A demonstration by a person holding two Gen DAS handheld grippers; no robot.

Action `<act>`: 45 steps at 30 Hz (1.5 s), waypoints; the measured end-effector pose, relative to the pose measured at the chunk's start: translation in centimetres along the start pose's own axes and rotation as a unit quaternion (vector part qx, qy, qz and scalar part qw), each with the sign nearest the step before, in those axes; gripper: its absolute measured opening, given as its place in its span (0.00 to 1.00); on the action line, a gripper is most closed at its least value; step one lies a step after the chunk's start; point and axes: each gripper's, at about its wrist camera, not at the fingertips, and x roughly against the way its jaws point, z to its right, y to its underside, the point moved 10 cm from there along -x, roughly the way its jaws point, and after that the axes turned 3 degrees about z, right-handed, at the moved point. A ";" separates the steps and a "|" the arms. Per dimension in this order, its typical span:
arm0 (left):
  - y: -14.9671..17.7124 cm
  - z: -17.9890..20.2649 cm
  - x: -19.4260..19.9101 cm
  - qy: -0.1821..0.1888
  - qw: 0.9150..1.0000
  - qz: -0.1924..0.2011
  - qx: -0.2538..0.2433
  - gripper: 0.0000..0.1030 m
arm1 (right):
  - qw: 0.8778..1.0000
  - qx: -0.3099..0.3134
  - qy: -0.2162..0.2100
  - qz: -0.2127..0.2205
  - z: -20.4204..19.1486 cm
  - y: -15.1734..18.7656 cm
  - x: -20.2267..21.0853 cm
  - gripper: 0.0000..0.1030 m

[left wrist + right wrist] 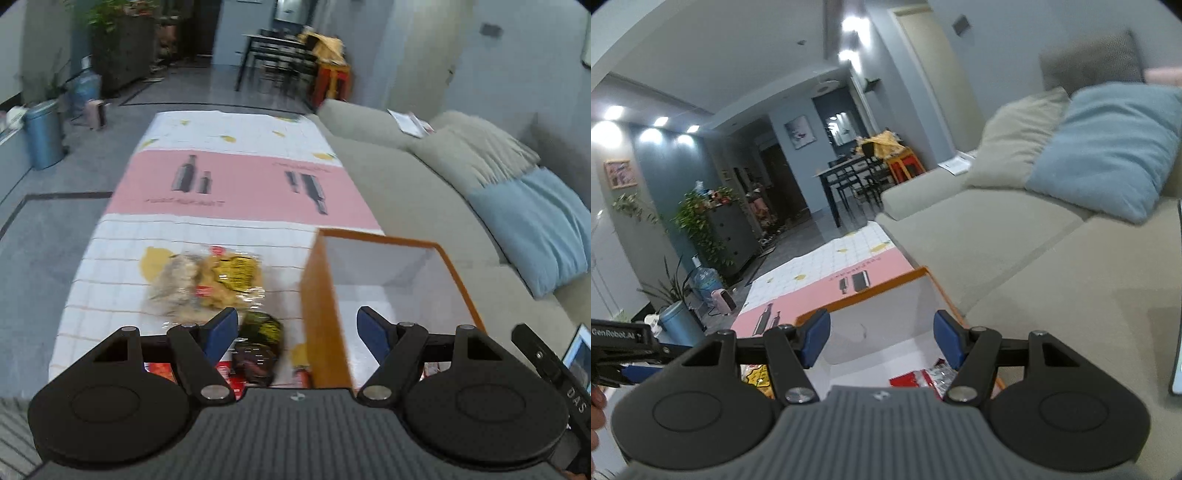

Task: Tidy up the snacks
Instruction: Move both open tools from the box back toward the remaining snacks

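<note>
An orange box point(321, 295) with a white inside stands on the table at the right. Left of it lie a clear bag of yellow snacks point(218, 282), a dark packet point(258, 343) and red packets point(162, 371) near my fingers. My left gripper point(297, 332) is open and empty, above the dark packet and the box's left wall. My right gripper point(882, 341) is open and empty above the box point(864, 295); a red and silver packet point(923, 378) lies inside it. The left gripper shows at the left edge of the right wrist view point(624, 350).
The table has a white, pink and lemon-print cloth point(236, 184). A beige sofa point(424, 206) with grey and blue cushions point(532, 229) runs along the right. A blue bin point(44, 134) and water jug stand on the floor at left. A screen point(578, 354) sits at right.
</note>
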 end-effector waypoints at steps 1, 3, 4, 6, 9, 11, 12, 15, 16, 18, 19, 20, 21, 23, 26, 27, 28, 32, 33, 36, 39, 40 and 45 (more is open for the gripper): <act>0.0 -0.8 0.1 -0.003 1.000 0.001 0.007 0.84 | 1.000 0.009 -0.004 0.003 -0.4 0.0 0.1 0.60; -0.1 -2.5 0.4 -0.012 1.000 0.004 0.019 0.84 | 1.000 0.028 -0.010 0.010 -1.4 0.3 -0.2 0.60; -0.1 -3.4 0.5 -0.017 1.000 0.006 0.026 0.84 | 0.999 0.039 -0.011 0.010 -2.0 0.6 -0.4 0.60; -0.1 -4.8 0.6 -0.020 0.999 0.008 0.035 0.84 | 0.999 0.049 -0.016 0.004 -2.9 1.3 -0.8 0.60; 0.2 -6.9 0.7 -0.023 0.999 0.008 0.046 0.84 | 0.998 0.058 -0.025 -0.004 -4.4 2.2 -1.5 0.60; 0.5 -8.1 0.4 -0.030 0.998 0.004 0.051 0.84 | 0.997 0.071 -0.031 -0.007 -5.4 2.8 -1.7 0.60; 0.8 -8.8 0.4 -0.034 0.998 0.002 0.054 0.84 | 0.996 0.078 -0.035 -0.008 -5.9 3.0 -1.9 0.60; 1.3 -10.5 -0.2 -0.039 0.997 -0.007 0.063 0.84 | 0.994 0.094 -0.046 -0.012 -7.8 3.7 -2.2 0.60; 1.5 -11.1 -0.5 -0.041 0.997 -0.013 0.069 0.84 | 0.994 0.096 -0.051 -0.014 -8.4 4.0 -2.3 0.60; 1.8 -12.3 -1.0 -0.043 0.995 -0.024 0.082 0.84 | 0.992 0.103 -0.065 -0.021 -9.8 4.7 -2.5 0.60; 2.1 -13.0 -1.1 -0.042 0.995 -0.027 0.085 0.84 | 0.991 0.109 -0.071 -0.026 -10.5 5.2 -2.7 0.60; 2.2 -13.6 -1.3 -0.043 0.995 -0.031 0.087 0.84 | 0.990 0.116 -0.077 -0.030 -11.1 5.6 -2.8 0.60; 2.4 -14.1 -1.4 -0.046 0.995 -0.034 0.087 0.84 | 0.988 0.126 -0.085 -0.033 -11.8 6.1 -2.9 0.60; 2.7 -15.2 -1.7 -0.055 0.994 -0.039 0.087 0.83 | 0.985 0.139 -0.092 -0.037 -12.8 6.7 -3.0 0.60; 3.6 -17.3 -2.3 -0.085 0.990 -0.062 0.097 0.82 | 0.987 0.127 -0.082 -0.061 -13.9 7.8 -4.0 0.60; 3.8 -17.8 -2.5 -0.089 0.989 -0.068 0.101 0.80 | 0.987 0.118 -0.081 -0.070 -14.3 8.3 -4.2 0.60; 4.1 -18.2 -2.6 -0.090 0.988 -0.072 0.105 0.80 | 0.987 0.113 -0.085 -0.077 -14.8 8.7 -4.5 0.60; 4.8 -19.4 -2.9 -0.090 0.985 -0.094 0.117 0.80 | 0.977 0.168 -0.102 -0.088 -18.0 10.9 -5.2 0.58; 4.8 -19.8 -2.9 -0.093 0.984 -0.097 0.119 0.80 | 0.973 0.184 -0.107 -0.093 -19.0 11.7 -5.3 0.57; 4.6 -20.8 -3.0 -0.105 0.982 -0.098 0.127 0.80 | 0.963 0.201 -0.122 -0.130 -20.8 14.1 -6.3 0.56; 4.5 -21.5 -2.9 -0.103 0.979 -0.101 0.142 0.80 | 0.945 0.233 -0.131 -0.188 -22.4 17.5 -7.8 0.55; 4.4 -21.7 -3.0 -0.100 0.979 -0.102 0.145 0.80 | 0.942 0.239 -0.129 -0.198 -22.5 18.4 -8.3 0.55; 4.9 -22.0 -3.9 -0.095 0.979 -0.127 0.131 0.80 | 0.898 0.315 -0.155 -0.265 -23.2 22.2 -10.0 0.69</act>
